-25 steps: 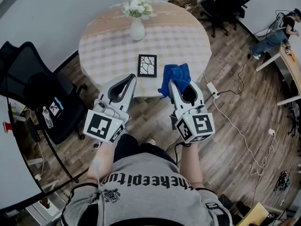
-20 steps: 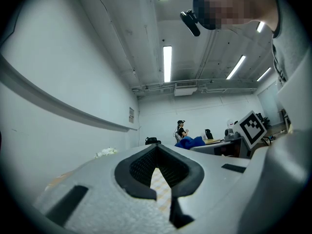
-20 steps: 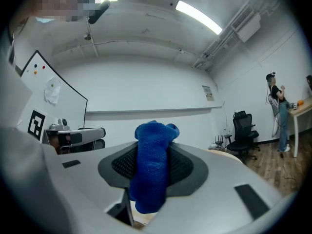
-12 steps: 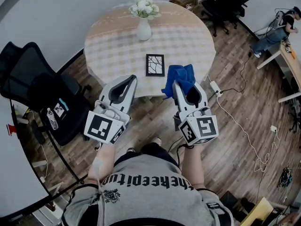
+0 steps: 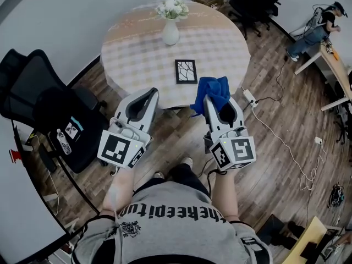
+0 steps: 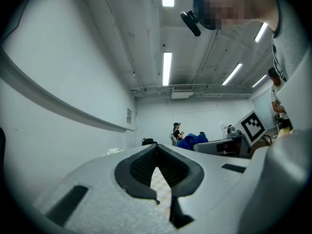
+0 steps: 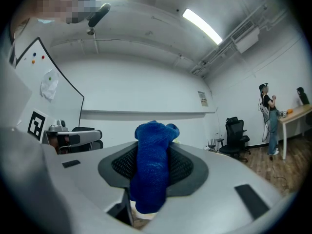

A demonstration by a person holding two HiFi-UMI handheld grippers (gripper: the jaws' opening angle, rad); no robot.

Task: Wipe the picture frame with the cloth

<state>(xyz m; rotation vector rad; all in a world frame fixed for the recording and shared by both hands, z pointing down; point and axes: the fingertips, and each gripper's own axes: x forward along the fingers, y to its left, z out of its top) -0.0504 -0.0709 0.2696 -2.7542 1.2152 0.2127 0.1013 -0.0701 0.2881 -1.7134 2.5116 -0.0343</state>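
Note:
A small black picture frame [image 5: 186,71] lies flat near the front edge of the round table [image 5: 137,54], which has a checked cloth on it. My right gripper [image 5: 209,99] is shut on a blue cloth [image 5: 213,89], held in the air just off the table's front edge, right of the frame. In the right gripper view the blue cloth [image 7: 152,172] hangs bunched between the jaws of the right gripper [image 7: 153,141]. My left gripper [image 5: 152,92] is shut on nothing, hovering off the table edge, left of the frame. In the left gripper view, the left gripper [image 6: 157,149] shows only table between its pads.
A white vase of white flowers [image 5: 171,22] stands at the back of the table. A black office chair [image 5: 41,106] is at the left. A power strip and cables [image 5: 248,98] lie on the wooden floor. More chairs [image 5: 258,1] and a person at a desk [image 5: 316,29] are far right.
The table, frame and vase have shifted right and a little up in the head view. Both grippers keep nearly the same place, the right one still shut on the cloth.

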